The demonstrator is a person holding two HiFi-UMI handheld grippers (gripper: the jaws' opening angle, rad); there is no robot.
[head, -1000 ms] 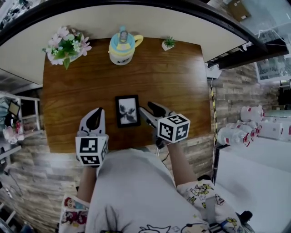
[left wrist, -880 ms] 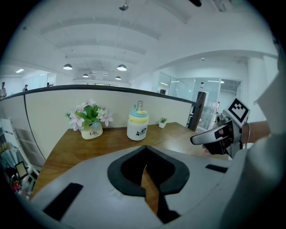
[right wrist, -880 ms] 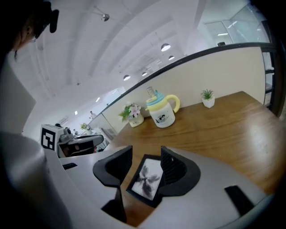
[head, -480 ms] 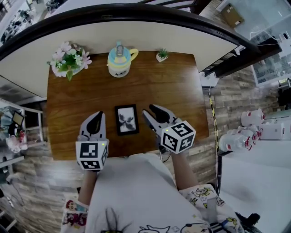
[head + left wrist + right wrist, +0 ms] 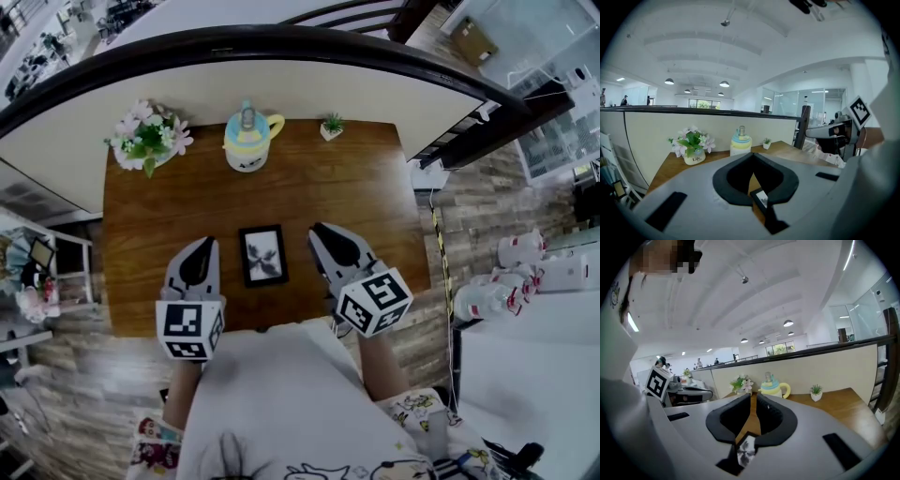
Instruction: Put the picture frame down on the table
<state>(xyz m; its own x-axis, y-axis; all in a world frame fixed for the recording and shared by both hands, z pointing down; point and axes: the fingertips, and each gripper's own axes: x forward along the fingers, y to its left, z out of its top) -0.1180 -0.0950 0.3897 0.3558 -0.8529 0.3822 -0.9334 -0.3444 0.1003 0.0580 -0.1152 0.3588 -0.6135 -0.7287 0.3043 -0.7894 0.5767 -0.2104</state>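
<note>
Both empty: left gripper [image 5: 200, 247] shut, right gripper [image 5: 324, 232] just closing to a slit; picture frame [image 5: 263, 255] flat on table [image 5: 319, 178]

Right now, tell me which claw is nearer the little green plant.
Right. The right claw, jaws just closed further with nothing between them, is straight below the little green plant in the head view; the left claw is off to the plant's left, past the picture frame.

Item 1: the word "Life", dark print on the white flower pot [image 5: 695, 158], left of the yellow-and-blue mug [image 5: 740, 144].
Item 2: black-and-white square code markers on the cubes of the left gripper [image 5: 199, 248] and right gripper [image 5: 325, 232], on the person's side of the mug.
</note>
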